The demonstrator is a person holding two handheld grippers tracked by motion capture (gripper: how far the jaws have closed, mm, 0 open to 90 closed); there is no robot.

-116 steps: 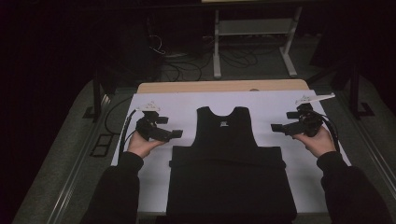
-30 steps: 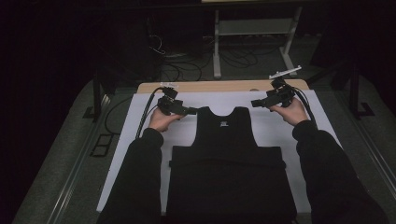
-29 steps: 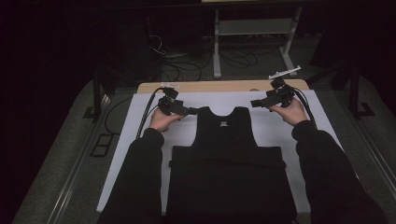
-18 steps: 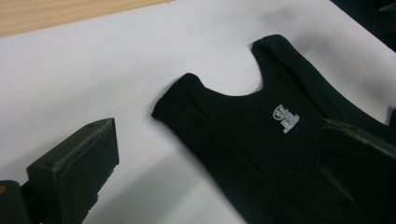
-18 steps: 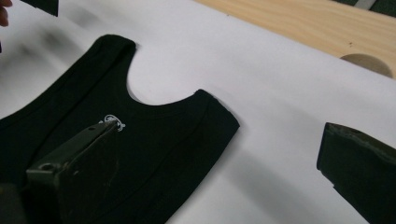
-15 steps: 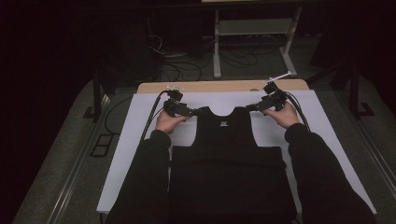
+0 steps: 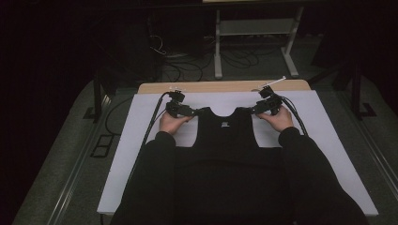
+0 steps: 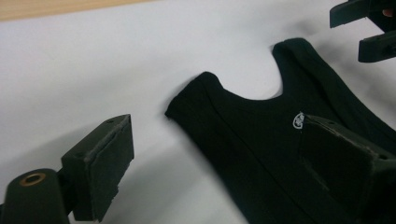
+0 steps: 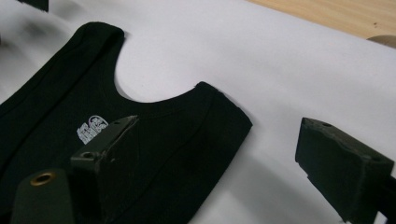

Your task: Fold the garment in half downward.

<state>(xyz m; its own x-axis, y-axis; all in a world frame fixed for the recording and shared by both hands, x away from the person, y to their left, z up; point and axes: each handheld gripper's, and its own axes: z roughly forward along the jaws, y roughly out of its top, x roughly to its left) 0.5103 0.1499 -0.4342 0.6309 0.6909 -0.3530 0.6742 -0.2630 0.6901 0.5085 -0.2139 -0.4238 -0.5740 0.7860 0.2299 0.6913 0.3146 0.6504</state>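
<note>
Black tank top (image 7: 227,140) flat on white sheet (image 7: 141,140), straps toward far edge. My left gripper (image 7: 190,111) at its left strap, my right gripper (image 7: 257,108) at right strap. Both jaw pairs apart, just been closing, straddling strap ends, not yet pressing.

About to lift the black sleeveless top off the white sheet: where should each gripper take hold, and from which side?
Grip the black sleeveless top at its two shoulder straps, one per gripper. The left gripper comes in from the left strap's outer edge, the right gripper from the right strap's outer edge. The straps are narrow, lie flat and end in free edges, so open jaws can straddle them.
</note>
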